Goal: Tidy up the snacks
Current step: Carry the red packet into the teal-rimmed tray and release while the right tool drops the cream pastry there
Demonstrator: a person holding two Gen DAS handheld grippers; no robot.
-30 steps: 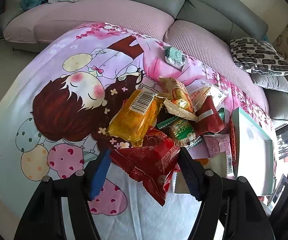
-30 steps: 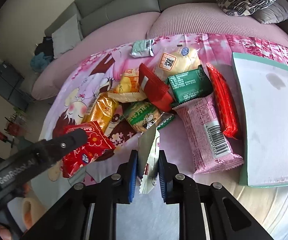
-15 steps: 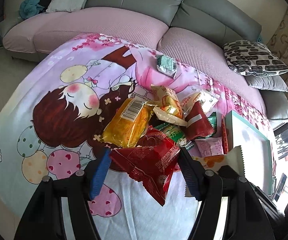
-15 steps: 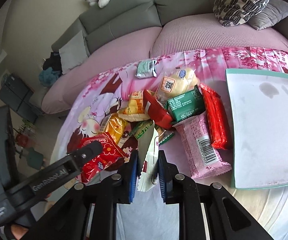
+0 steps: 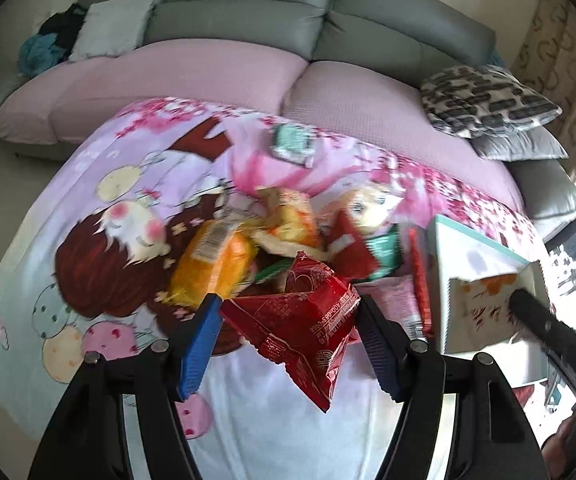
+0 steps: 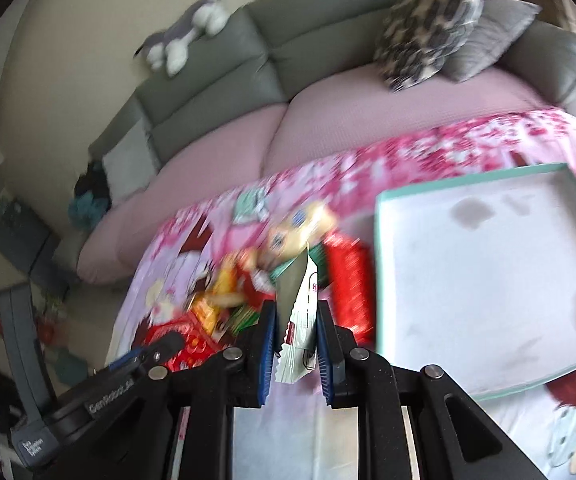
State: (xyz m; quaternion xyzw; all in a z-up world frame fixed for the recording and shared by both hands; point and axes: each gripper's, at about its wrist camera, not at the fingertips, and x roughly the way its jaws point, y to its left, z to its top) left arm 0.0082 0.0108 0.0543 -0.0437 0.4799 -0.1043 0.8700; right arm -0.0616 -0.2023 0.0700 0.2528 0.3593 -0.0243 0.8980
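Both grippers have risen since the earlier frames, and more of the grey sofa [image 5: 247, 12] now shows behind the pile, with the right view heavily blurred. Held about half open, the left gripper [image 5: 288, 332] clamps a red snack packet [image 5: 308, 320] across its width, the blue pads pressing on both sides while the packet's lower corner hangs free below them. Closed down tight, the right gripper [image 6: 295, 332] pinches a thin white sachet [image 6: 300, 312] with a serrated edge, standing on edge between its pads; in the left view the same sachet [image 5: 484, 308] shows an orange print. Just beyond the red packet lies the snack pile [image 5: 288, 236]: an orange packet [image 5: 215, 268] left of it, a green packet [image 5: 384, 248] and a pink packet [image 5: 396, 296] right of it. One small pale green packet [image 5: 292, 144] lies apart, farther from the red packet toward the sofa. Right of the pile sits a shallow teal-rimmed white tray [image 6: 380, 264], its floor marked with faint stains. All of this rests on a pink cartoon-print cloth [image 5: 87, 208].
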